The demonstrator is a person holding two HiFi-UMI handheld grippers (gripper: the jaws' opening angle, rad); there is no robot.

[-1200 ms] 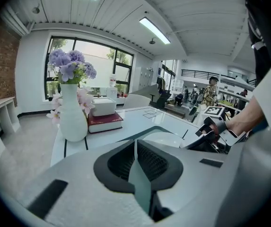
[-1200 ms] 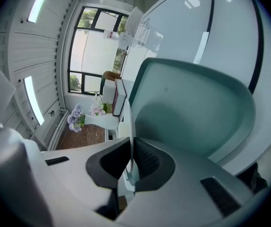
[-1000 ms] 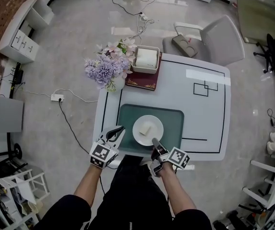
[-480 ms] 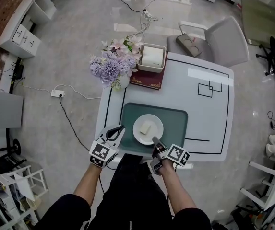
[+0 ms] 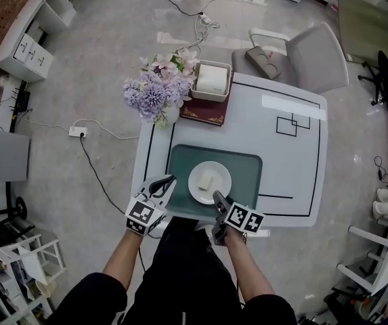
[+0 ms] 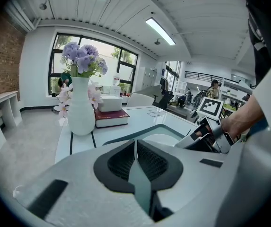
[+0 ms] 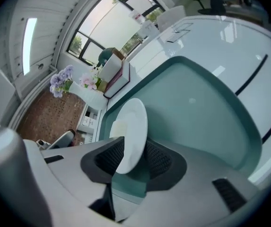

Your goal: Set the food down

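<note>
1. We see the plate [image 5: 210,181] lying flat in the green tray [image 5: 244,171] on the white table [image 5: 295,175]. The pale block of food [image 5: 206,181] sits near the plate's middle. So we judge the setting-down itself to be done.
2. Our right gripper [image 5: 217,196] is at the plate's near edge. Its jaws are opening. In the right gripper view the plate's rim stands between the pads, with a gap showing on one side. We read this as the release under way, not a firm grip.
3. Our left gripper [image 5: 166,180] rests at the tray's near-left corner, its jaws drawn together at the tips. A sliver of tray green shows in the slit between them. We cannot tell whether they pinch the tray's rim or merely lie over it.
4. What we think remains is to spread the right jaws clear of the rim and draw that gripper back toward us without nudging the plate.
</note>
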